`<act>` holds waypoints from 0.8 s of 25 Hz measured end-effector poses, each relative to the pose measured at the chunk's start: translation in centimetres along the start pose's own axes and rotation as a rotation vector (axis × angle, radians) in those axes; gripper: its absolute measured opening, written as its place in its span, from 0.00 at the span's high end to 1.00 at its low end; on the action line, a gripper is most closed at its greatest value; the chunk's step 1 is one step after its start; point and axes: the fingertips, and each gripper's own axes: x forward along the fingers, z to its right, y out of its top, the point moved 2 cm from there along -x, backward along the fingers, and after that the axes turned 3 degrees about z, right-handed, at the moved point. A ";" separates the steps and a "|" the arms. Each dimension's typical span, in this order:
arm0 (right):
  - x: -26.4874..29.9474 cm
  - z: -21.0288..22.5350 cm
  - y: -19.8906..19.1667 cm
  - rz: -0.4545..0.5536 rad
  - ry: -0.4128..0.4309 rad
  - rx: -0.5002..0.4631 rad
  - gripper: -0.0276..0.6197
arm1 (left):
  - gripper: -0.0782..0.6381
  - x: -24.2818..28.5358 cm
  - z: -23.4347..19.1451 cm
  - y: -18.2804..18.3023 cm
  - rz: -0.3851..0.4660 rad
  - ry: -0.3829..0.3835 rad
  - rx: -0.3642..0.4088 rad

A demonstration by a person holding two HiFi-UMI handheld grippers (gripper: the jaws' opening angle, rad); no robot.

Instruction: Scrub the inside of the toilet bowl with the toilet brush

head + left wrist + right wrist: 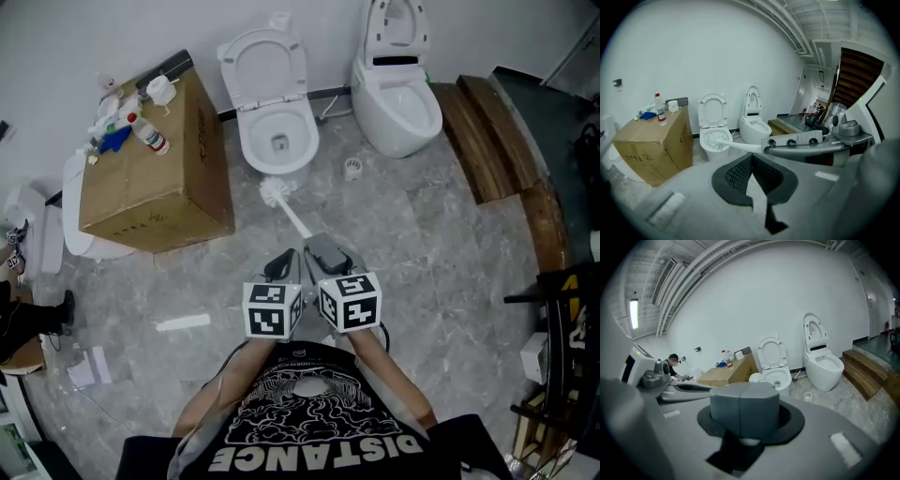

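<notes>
Apparently scrubbing has not begun: the right gripper is clamped on the long-handled white plastic toilet brush, its head just outside the open white ceramic toilet bowl, while the left gripper, jaws together, holds nothing.

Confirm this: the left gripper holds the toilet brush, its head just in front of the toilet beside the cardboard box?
No: the right gripper holds the toilet brush; the left gripper has its jaws shut on nothing. The head view shows the handle running into the right one. The head is indeed just in front of that toilet beside the cardboard box.
</notes>
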 end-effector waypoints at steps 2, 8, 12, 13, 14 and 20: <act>1.9 -0.2 1.1 -0.010 -0.018 -0.004 0.73 | 0.90 1.2 -2.0 1.2 0.003 -0.022 -0.002; 7.6 -1.9 3.9 -0.029 -0.068 0.001 0.73 | 0.90 4.2 -7.9 4.2 -0.018 -0.104 -0.016; 9.9 -2.0 5.1 -0.044 -0.103 0.003 0.73 | 0.90 6.0 -10.0 5.5 -0.027 -0.155 -0.010; 10.3 -1.9 5.4 -0.048 -0.113 0.003 0.73 | 0.90 6.4 -10.3 5.8 -0.030 -0.167 -0.008; 10.7 -1.9 5.7 -0.050 -0.123 0.002 0.73 | 0.90 6.8 -10.7 6.1 -0.032 -0.177 -0.006; 13.1 -1.7 7.0 -0.064 -0.151 0.008 0.73 | 0.90 8.1 -13.3 7.6 -0.023 -0.198 -0.020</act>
